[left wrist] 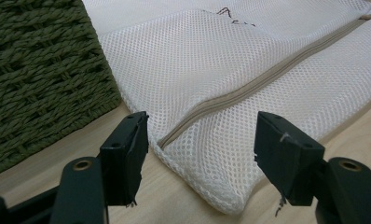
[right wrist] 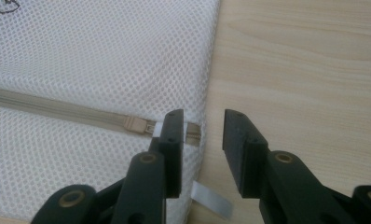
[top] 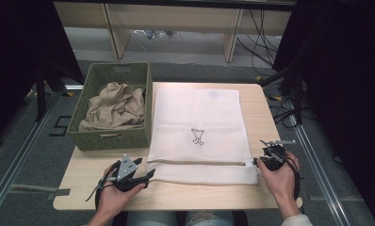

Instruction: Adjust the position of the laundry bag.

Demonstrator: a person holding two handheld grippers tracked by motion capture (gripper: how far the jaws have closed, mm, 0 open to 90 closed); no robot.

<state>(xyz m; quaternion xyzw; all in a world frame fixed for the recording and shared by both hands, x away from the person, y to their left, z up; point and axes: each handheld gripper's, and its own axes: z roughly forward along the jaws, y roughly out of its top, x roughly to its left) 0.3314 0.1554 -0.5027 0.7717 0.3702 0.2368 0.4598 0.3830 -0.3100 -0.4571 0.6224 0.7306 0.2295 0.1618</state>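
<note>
A white mesh laundry bag (top: 197, 127) lies flat on the wooden table (top: 265, 108), its beige zipper (top: 199, 163) running along the near edge. My left gripper (top: 148, 174) sits at the bag's near left corner. In the left gripper view it (left wrist: 202, 135) stands open, with the bag's corner (left wrist: 221, 186) and the zipper's end (left wrist: 174, 135) lying between the jaws, untouched. My right gripper (top: 260, 162) is at the zipper's right end. It (right wrist: 202, 126) is open over the bag's edge, and the zipper pull (right wrist: 137, 125) is just beside its left jaw.
A green woven basket (top: 110, 139) holding a crumpled beige cloth (top: 115, 106) stands to the left of the bag, touching it; its wall (left wrist: 39, 70) is close to my left gripper. A white label (right wrist: 211, 198) sticks out from the bag's edge. Bare tabletop lies right of the bag.
</note>
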